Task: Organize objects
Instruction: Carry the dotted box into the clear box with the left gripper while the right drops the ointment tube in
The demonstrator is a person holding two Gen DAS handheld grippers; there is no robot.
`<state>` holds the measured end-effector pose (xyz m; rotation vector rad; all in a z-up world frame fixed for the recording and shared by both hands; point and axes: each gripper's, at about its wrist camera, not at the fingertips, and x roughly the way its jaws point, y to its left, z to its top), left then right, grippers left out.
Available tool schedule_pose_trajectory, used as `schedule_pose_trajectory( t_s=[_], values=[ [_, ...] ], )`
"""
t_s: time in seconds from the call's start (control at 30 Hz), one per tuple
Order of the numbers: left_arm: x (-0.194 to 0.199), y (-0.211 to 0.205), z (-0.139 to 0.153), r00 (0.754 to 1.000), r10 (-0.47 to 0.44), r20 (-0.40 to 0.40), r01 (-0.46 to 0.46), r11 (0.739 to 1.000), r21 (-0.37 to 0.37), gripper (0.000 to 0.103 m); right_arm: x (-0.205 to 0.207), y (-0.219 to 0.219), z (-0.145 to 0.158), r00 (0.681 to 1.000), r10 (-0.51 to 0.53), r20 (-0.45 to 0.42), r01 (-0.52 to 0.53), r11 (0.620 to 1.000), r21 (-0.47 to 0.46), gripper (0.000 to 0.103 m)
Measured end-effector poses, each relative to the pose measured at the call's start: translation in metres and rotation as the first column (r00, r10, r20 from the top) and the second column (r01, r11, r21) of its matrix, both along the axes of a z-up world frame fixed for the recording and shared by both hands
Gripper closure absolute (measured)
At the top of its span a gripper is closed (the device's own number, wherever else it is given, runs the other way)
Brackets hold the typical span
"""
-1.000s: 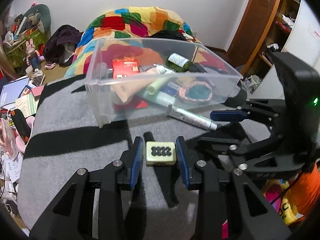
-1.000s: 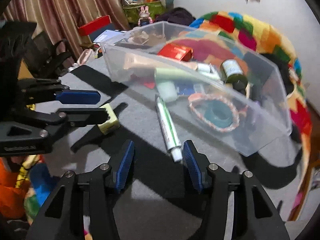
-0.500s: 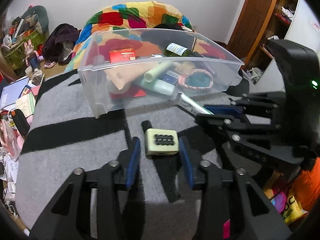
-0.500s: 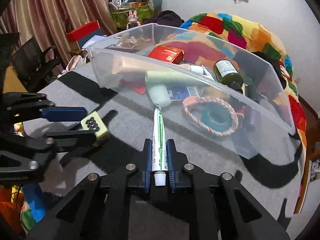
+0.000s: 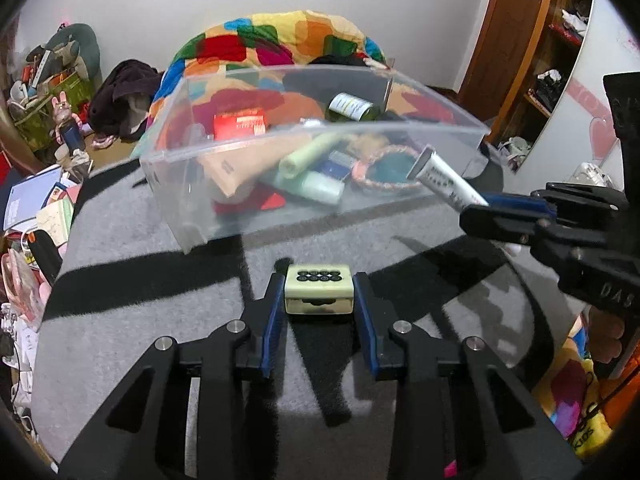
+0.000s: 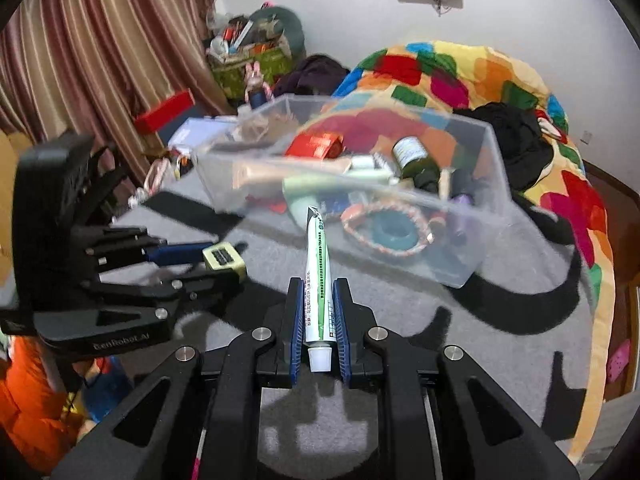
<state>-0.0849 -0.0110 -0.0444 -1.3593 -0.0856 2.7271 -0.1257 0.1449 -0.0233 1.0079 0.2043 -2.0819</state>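
Toothpaste tube (image 6: 319,280) clamped by right gripper (image 6: 319,322) points crimp-first at bin (image 6: 496,168); left gripper (image 5: 319,300) clasps cream box (image 5: 319,289).

The clear bin's (image 5: 208,200) near wall stands between both grippers and its crowded inside; entry seems open only over the rim. Bare grey blanket (image 5: 132,320) lies near and left, free for passage.

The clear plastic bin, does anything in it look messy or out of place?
Yes. The clear plastic bin holds a loose jumble: a dark green glass bottle lies on its side, and a pale green tube and a tan tube lie crossed over a braided ring. Nothing looks spilled.
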Motion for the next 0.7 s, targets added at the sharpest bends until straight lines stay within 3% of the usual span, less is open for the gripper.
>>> schedule_pose_trajectory(
  t_s=[0.5,0.7],
  values=[
    [-0.018,0.005,0.067,0.984,0.007,-0.180,-0.006,1.000,0.005,0.070,-0.039,0.010,0.034,0.991,-0.130,-0.012,0.128,0.985,-0.118,0.090],
    [-0.039,-0.011,0.079,0.979,0.054,-0.195,-0.041,0.997,0.068,0.070,-0.062,0.004,0.029,0.985,-0.174,0.014,0.175,0.979,-0.101,0.090]
  ],
)
